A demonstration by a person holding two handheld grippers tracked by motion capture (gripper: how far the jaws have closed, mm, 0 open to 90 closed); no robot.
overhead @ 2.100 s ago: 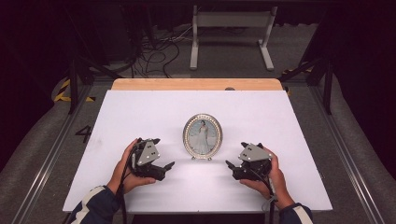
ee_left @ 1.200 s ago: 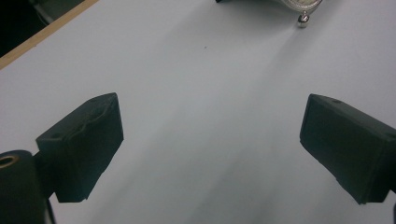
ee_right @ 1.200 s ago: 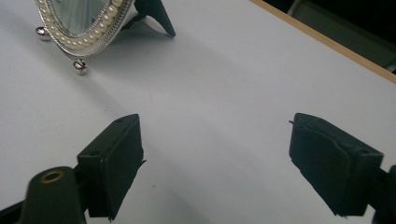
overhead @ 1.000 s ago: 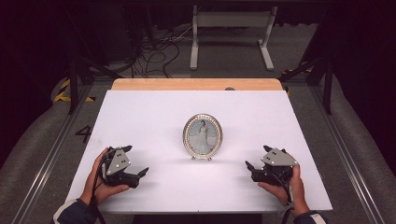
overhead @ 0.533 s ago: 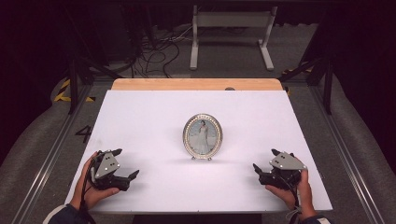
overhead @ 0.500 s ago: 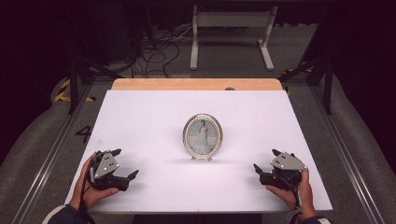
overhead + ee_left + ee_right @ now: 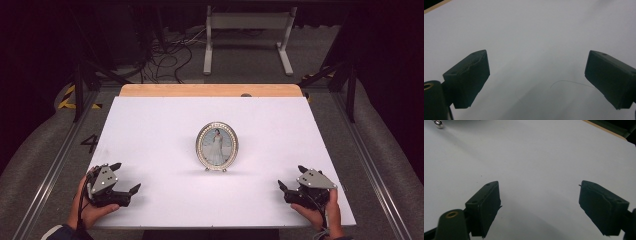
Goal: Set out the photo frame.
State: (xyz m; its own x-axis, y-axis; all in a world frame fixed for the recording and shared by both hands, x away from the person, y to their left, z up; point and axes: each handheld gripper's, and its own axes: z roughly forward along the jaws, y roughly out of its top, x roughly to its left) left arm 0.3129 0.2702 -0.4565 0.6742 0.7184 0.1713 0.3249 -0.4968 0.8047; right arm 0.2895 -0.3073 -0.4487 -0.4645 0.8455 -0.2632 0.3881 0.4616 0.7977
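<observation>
1. On the white bench (image 7: 150, 130), seen from the high view, an oval photo frame (image 7: 217, 145) is stood upright at the middle; the left gripper (image 7: 123, 179) is held at the near left corner and the right gripper (image 7: 290, 177) at the near right corner, both well apart from the frame.
2. Left gripper view: the fingers (image 7: 469, 75) are spread wide, nothing gripped, bare bench below.
3. Right gripper view: the fingers (image 7: 484, 206) are spread wide, nothing gripped; a small metal foot of the frame (image 7: 438, 123) is seen at the top left.
</observation>
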